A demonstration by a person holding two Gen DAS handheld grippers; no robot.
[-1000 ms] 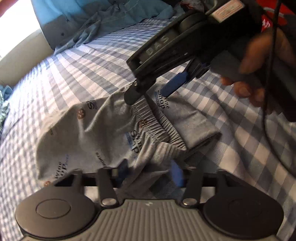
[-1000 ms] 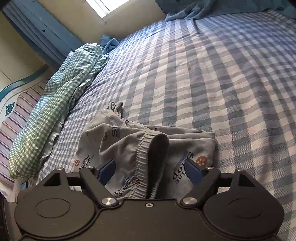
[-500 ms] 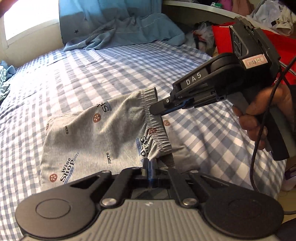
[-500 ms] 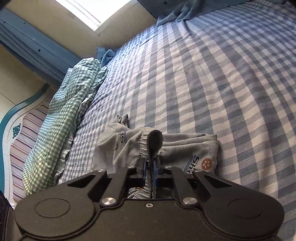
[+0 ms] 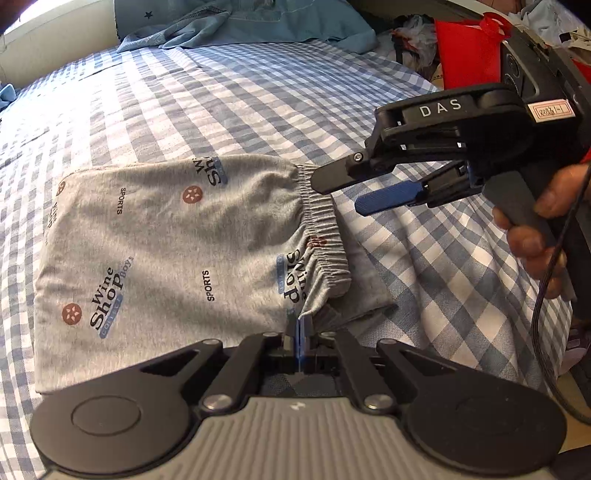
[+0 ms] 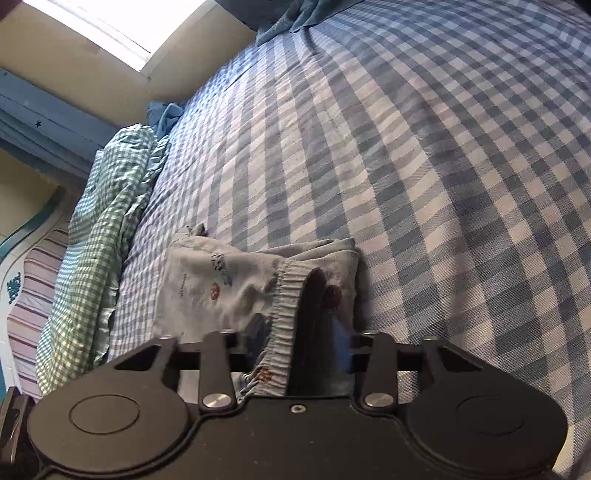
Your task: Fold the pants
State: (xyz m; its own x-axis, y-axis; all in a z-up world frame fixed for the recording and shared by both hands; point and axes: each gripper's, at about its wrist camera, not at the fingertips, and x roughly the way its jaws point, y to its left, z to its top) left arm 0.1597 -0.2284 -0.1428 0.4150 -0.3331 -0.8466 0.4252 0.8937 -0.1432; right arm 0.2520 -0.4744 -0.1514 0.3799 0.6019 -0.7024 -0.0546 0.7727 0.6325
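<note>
The left gripper (image 5: 300,332) is clenched, its two blue pads pressed flat together at the near edge of the pants (image 5: 177,258); whether a sliver of cloth is caught between them cannot be told. The right gripper (image 5: 354,192) stands released just past the elastic waistband (image 5: 325,229), one black finger over the gathered edge and a blue pad (image 5: 388,197) beside it, nothing between them; its jaws have just been opening. A hand (image 5: 535,236) grips its handle, a black cable trailing down.

The pants, grey with "Wine Shop" and "SPORTS" prints, lie folded on the checked blue-and-white bed (image 5: 184,92), waistband laid back over the layer beneath.

The left wrist view alone shows the printed face of the fold, a blue cloth (image 5: 240,22) bunched at the far side of the bed and a red bag (image 5: 465,48) beyond the edge. The right wrist view, partly blurred, looks along the waistband between its own spread fingers (image 6: 221,354), and alone shows a green checked bundle (image 6: 96,236) beside the pants, a striped headboard (image 6: 26,306), and a bright window (image 6: 147,29).
</note>
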